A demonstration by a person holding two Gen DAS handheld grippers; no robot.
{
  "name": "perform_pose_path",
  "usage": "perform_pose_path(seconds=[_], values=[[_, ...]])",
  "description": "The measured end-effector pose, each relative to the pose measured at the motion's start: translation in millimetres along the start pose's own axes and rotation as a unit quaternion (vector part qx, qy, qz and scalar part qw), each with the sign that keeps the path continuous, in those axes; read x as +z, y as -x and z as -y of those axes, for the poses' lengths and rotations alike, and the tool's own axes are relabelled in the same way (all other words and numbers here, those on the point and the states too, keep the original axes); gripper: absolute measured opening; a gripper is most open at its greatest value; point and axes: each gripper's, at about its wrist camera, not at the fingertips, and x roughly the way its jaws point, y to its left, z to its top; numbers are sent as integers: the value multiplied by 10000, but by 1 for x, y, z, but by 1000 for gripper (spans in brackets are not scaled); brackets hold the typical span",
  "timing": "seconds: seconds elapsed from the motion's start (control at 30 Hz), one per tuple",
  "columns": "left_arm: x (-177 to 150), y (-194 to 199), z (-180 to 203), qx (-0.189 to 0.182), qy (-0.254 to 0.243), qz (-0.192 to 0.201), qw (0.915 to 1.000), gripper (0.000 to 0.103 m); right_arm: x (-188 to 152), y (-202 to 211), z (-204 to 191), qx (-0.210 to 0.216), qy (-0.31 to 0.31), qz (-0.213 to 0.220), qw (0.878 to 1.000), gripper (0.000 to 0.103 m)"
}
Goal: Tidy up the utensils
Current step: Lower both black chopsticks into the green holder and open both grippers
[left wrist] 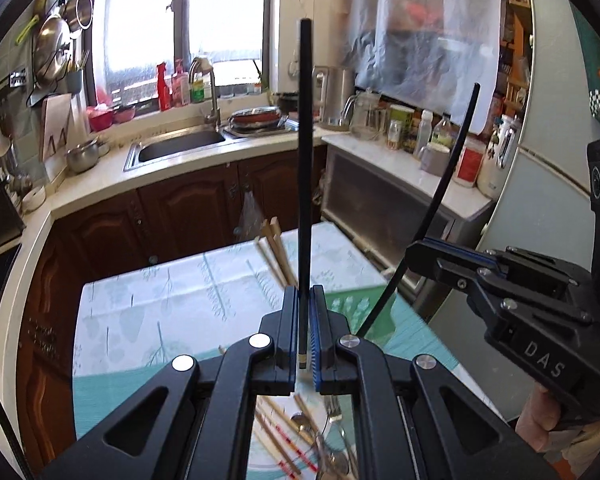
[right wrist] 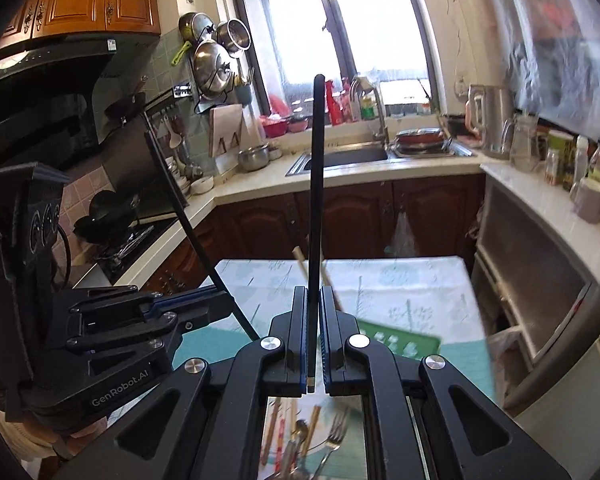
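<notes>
Black chopstick clamped upright between the pads of my left hand-held gripper, its lower tip just showing below the blue pads, shaft pointing up and away over the desk. My right hand-held gripper holds a second black chopstick the same way, jaws narrowed onto it, pale end cap visible at the bottom. Both grippers held side by side above the desk; each shows in the other's view, the right one with its stick leaning. Desk carries a pale leaf-print cloth; green patterned mat lies on it near the right gripper. Wooden chopsticks lie on the far part of the cloth. Below the grippers, blurred: more wooden chopsticks, a spoon and a fork piled together. Sink on the counter beyond
</notes>
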Motion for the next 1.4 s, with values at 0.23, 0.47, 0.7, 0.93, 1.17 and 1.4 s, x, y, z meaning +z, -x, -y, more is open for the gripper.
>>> perform_pose_path(seconds=[0.23,0.47,0.7,0.93,1.17,1.4], values=[[28,-41,6,-224,162,116,9996,3,44,-11,36,-317,119,33,9994,5],[5,-96,-1,-456,596,-163,9970,3,35,-61,62,-389,262,-288,9985,5],[-32,-122,-8,-529,765,-524,9943,4,5,-119,65,-327,659,-933,9929,5],[-46,-122,-21,-545,974,-713,9912,12,-21,-164,54,-187,657,-1321,9889,6],[-53,-107,-32,-390,1014,-782,9910,38,-41,-193,54,76,308,-1348,9904,7],[-67,-92,-42,-235,1020,-1081,9886,39,-41,-181,35,184,298,-1334,9904,7]])
